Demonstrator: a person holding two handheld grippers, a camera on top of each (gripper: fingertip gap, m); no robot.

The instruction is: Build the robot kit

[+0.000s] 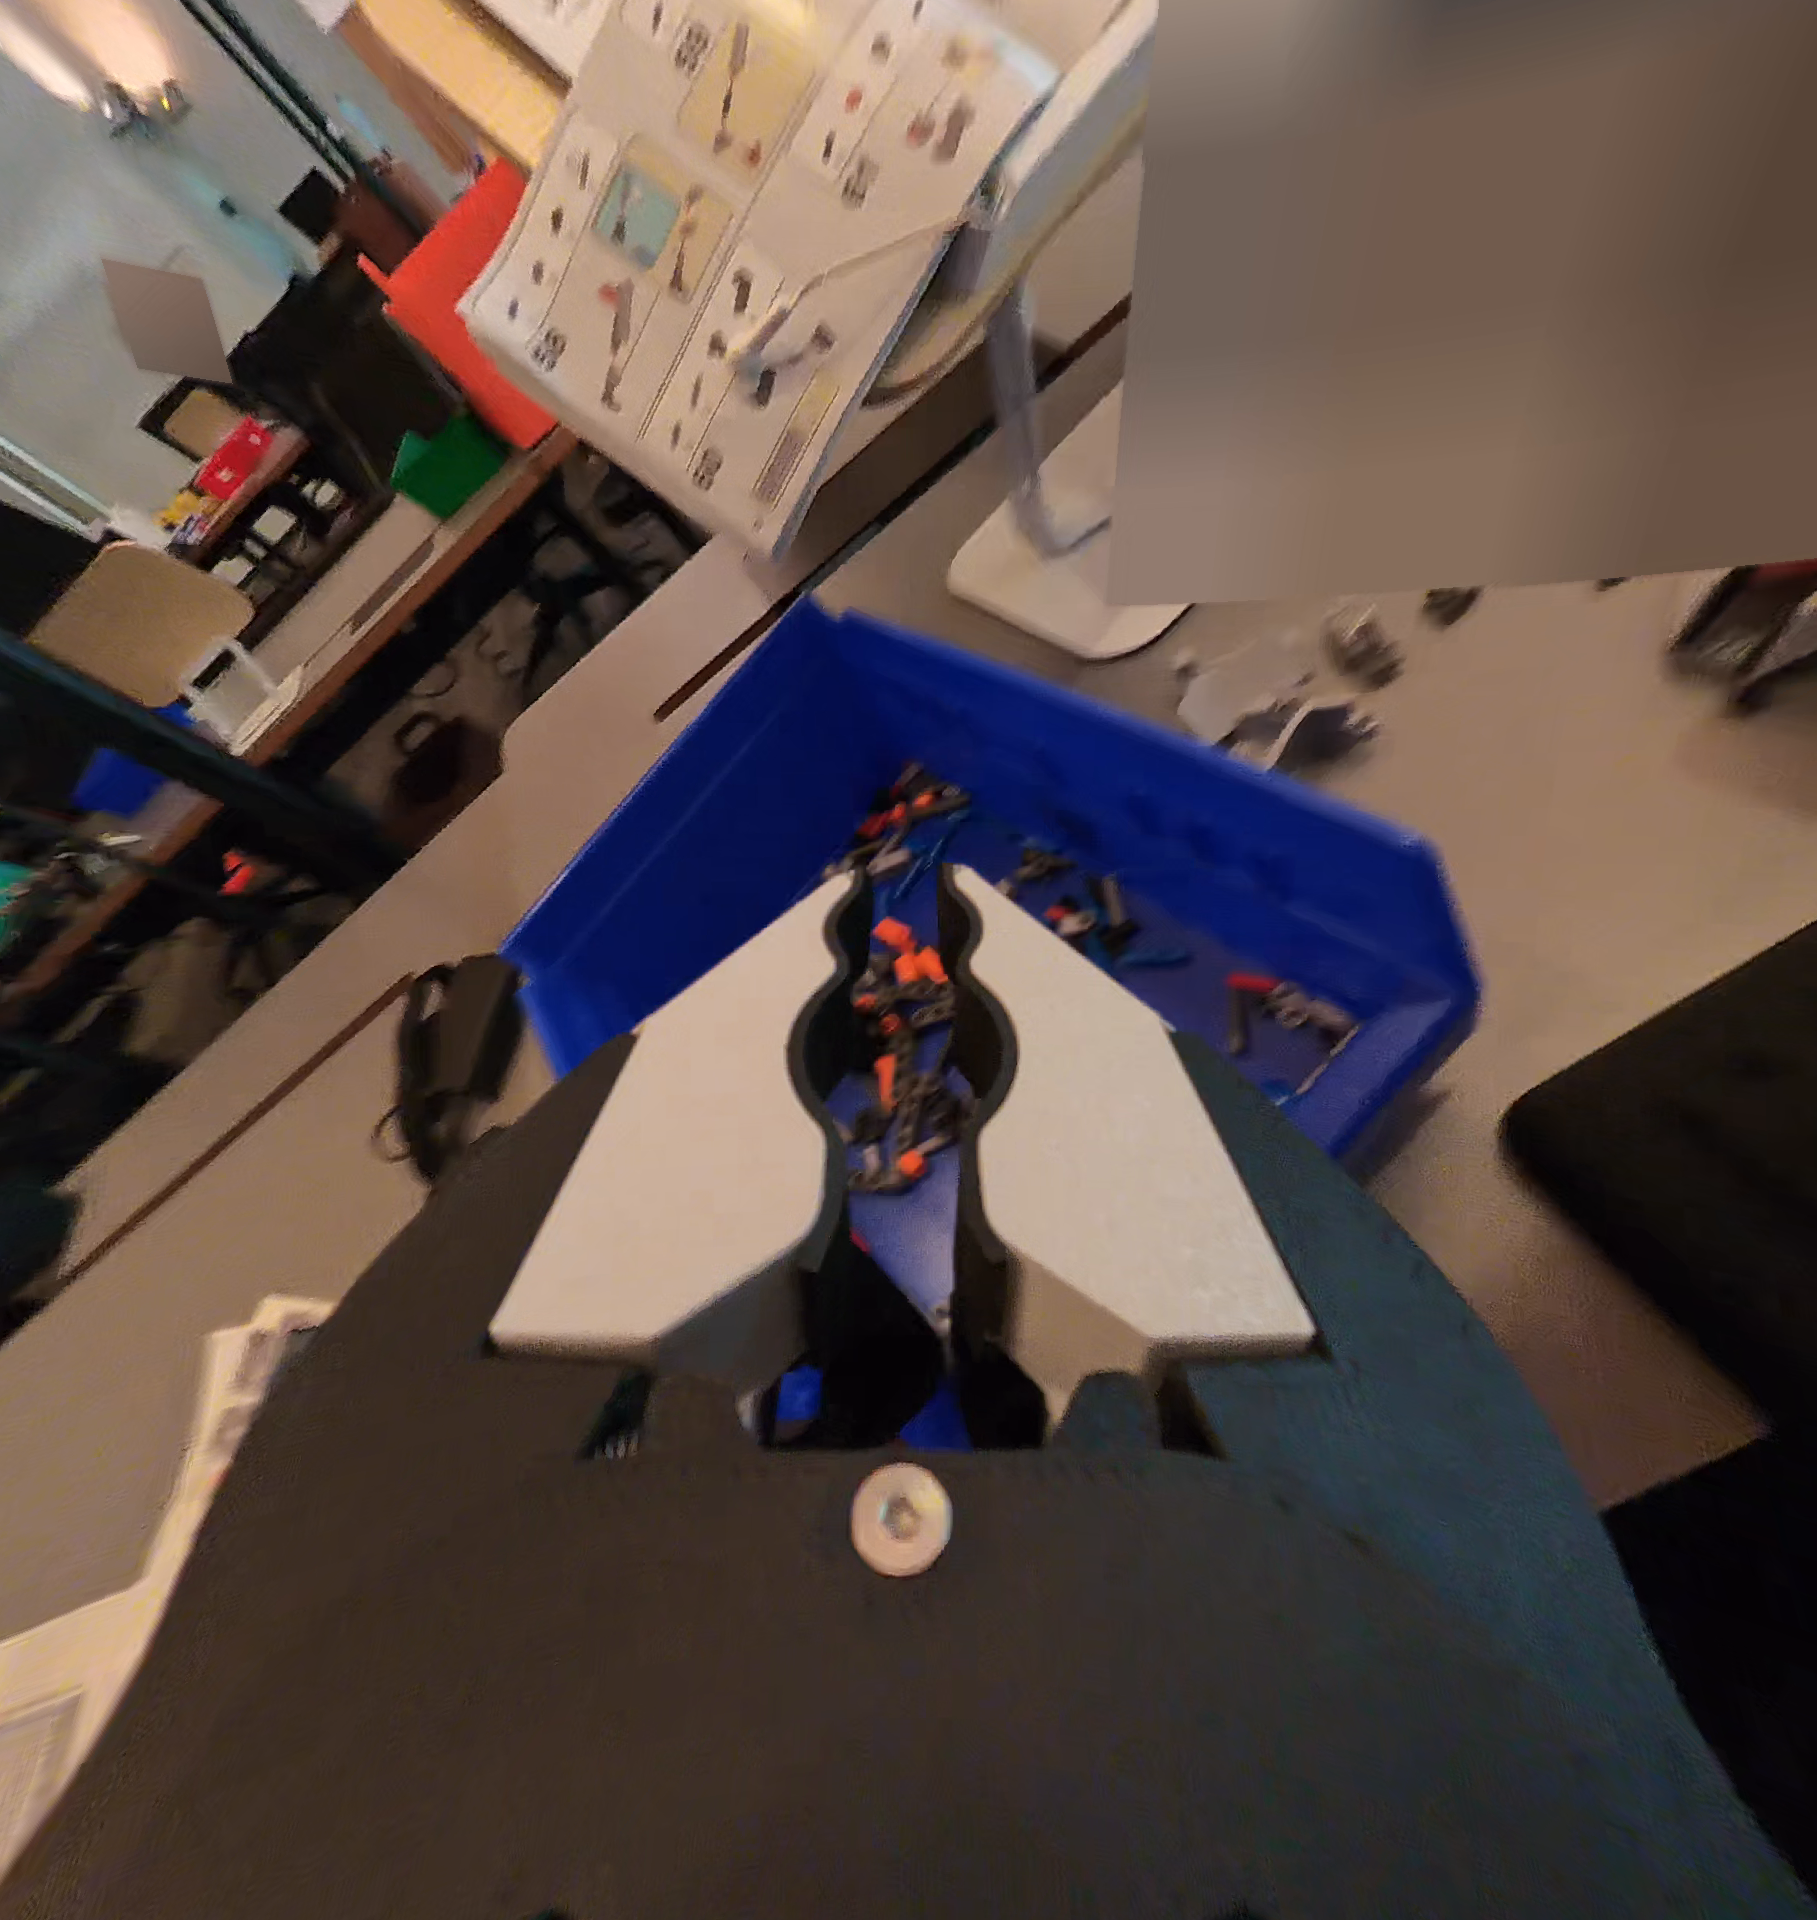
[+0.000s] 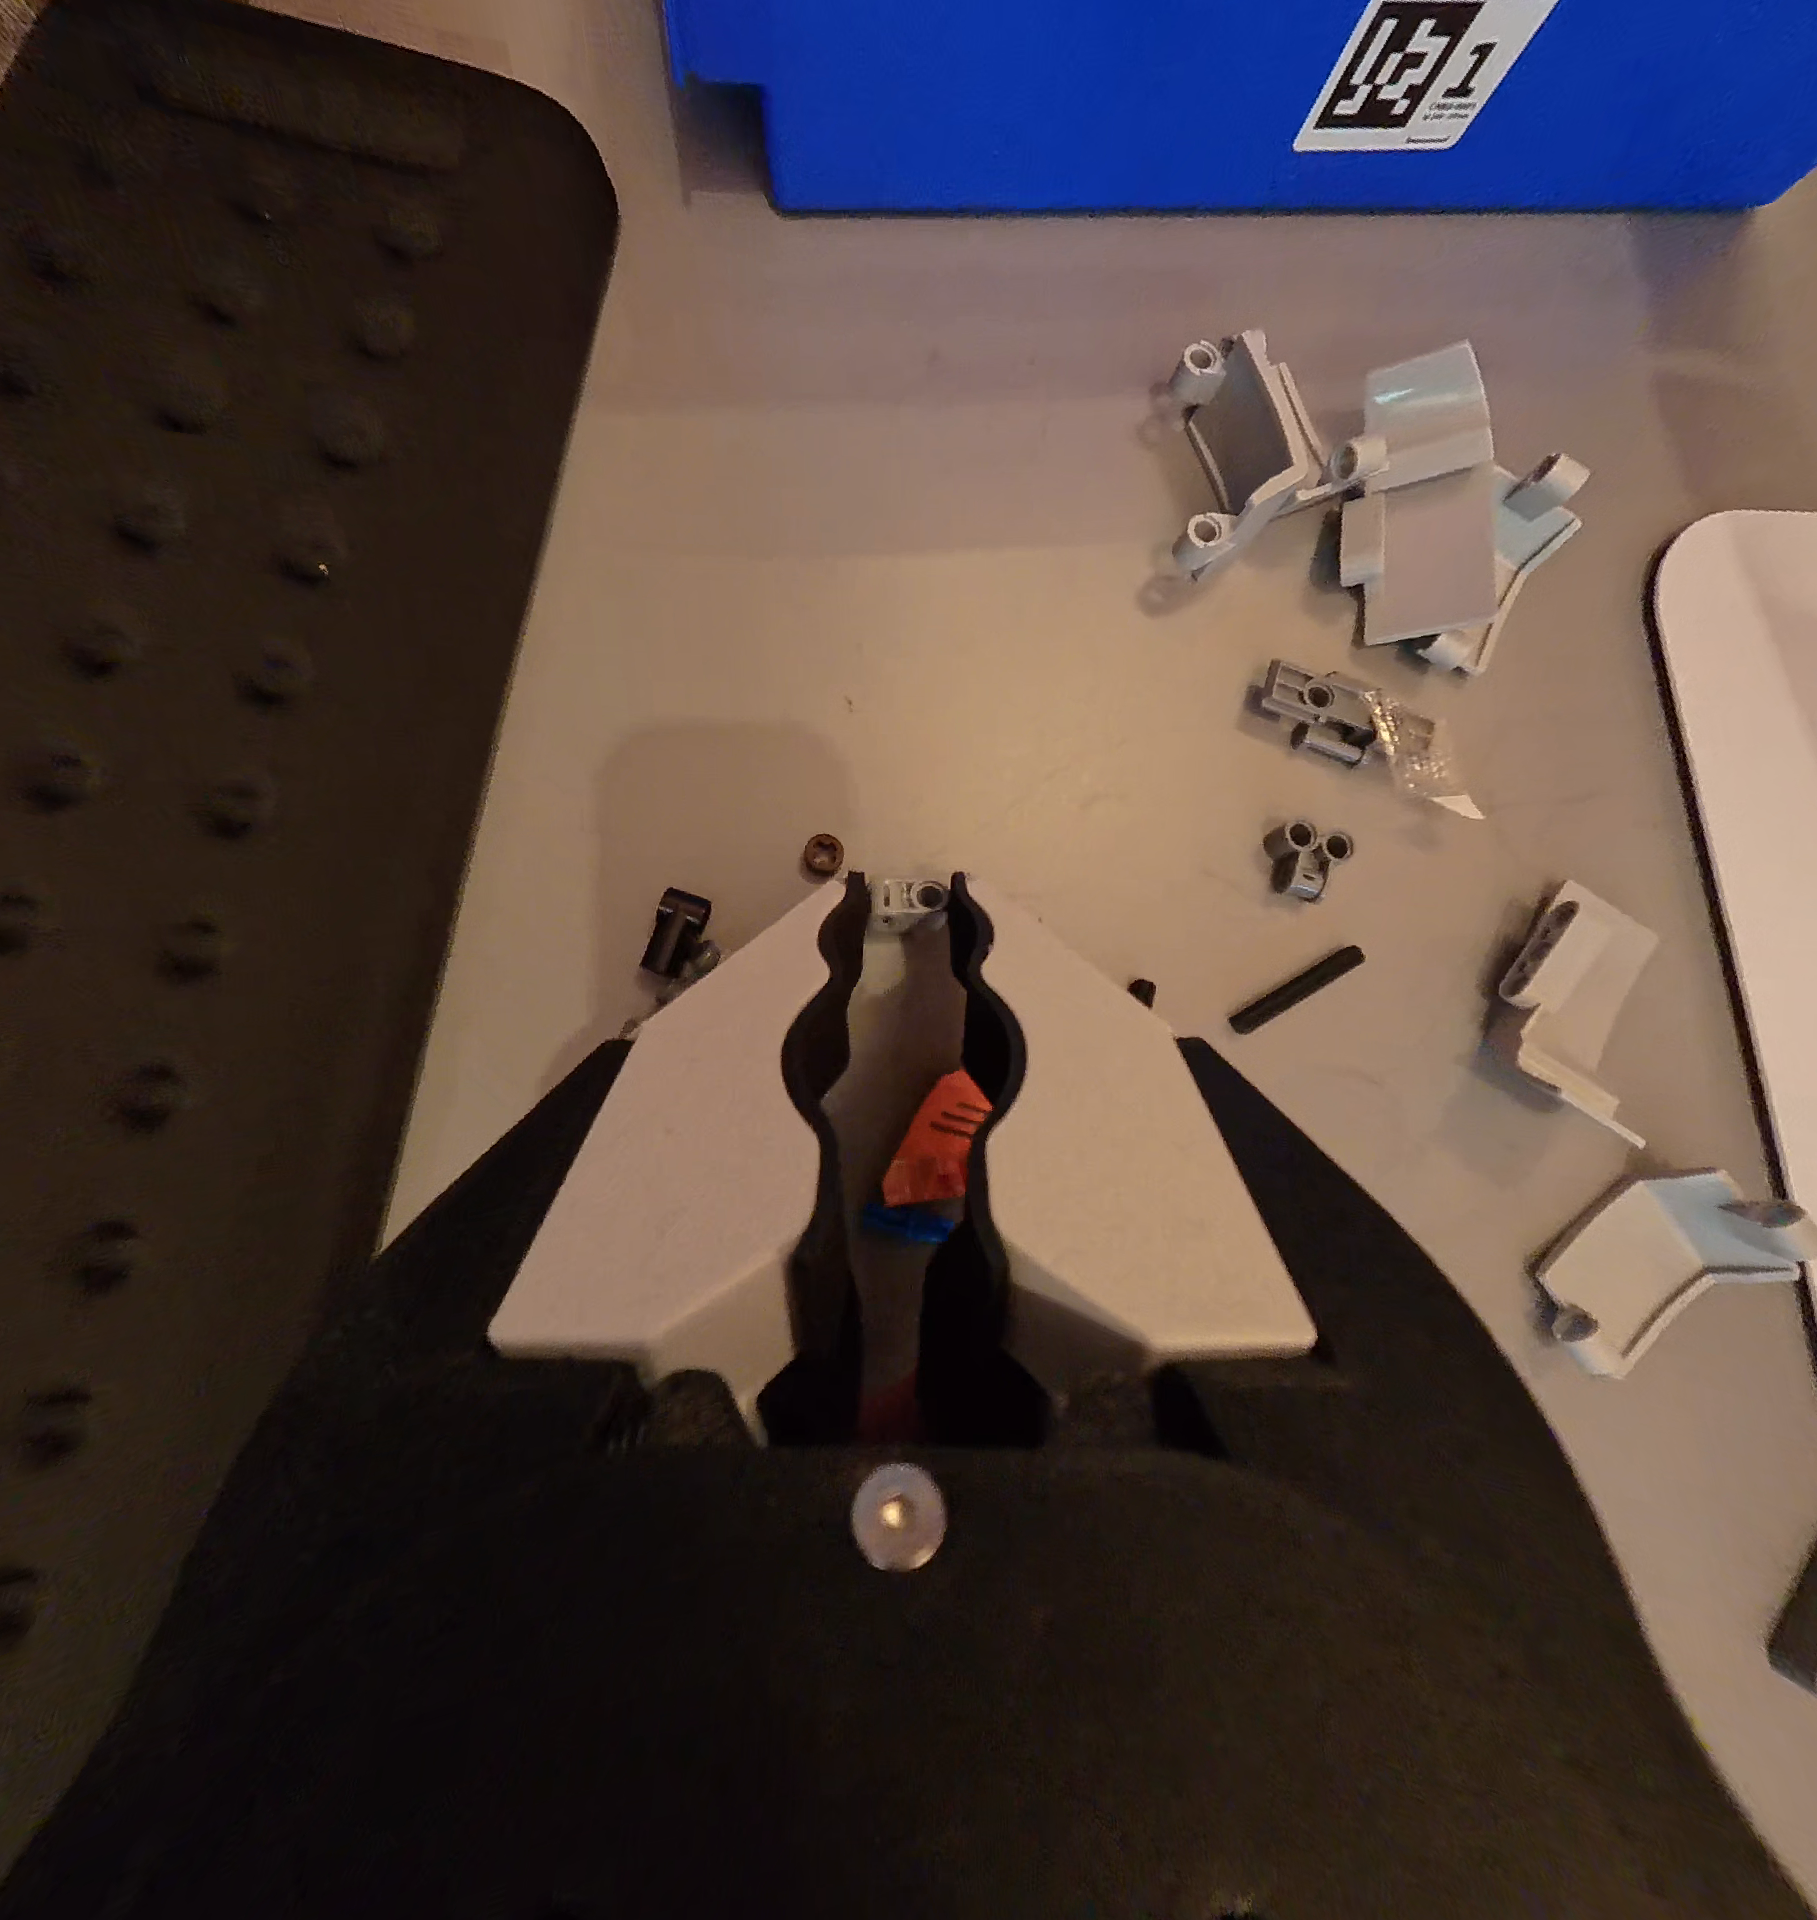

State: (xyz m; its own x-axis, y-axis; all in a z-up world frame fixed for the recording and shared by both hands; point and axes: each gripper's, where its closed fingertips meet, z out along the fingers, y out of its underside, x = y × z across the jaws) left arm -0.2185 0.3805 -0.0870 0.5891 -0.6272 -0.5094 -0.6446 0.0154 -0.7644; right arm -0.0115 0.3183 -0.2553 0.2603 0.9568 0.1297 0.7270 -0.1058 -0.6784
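Just now my left gripper (image 1: 901, 878) hangs over the blue bin (image 1: 1091, 717) at mid-frame, jaws slightly apart and empty, while my right gripper (image 2: 904, 883) is low over the tabletop (image 2: 883, 520), jaws clamped on a small grey piece (image 2: 906, 896).

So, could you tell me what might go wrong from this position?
The small grey connector sits only at the very tips of the right gripper; it could slip or flick away. The brown ring and black connector lie loose beside those tips and may get knocked. The left gripper hangs over the blue bin of jumbled parts, so it might snag several.
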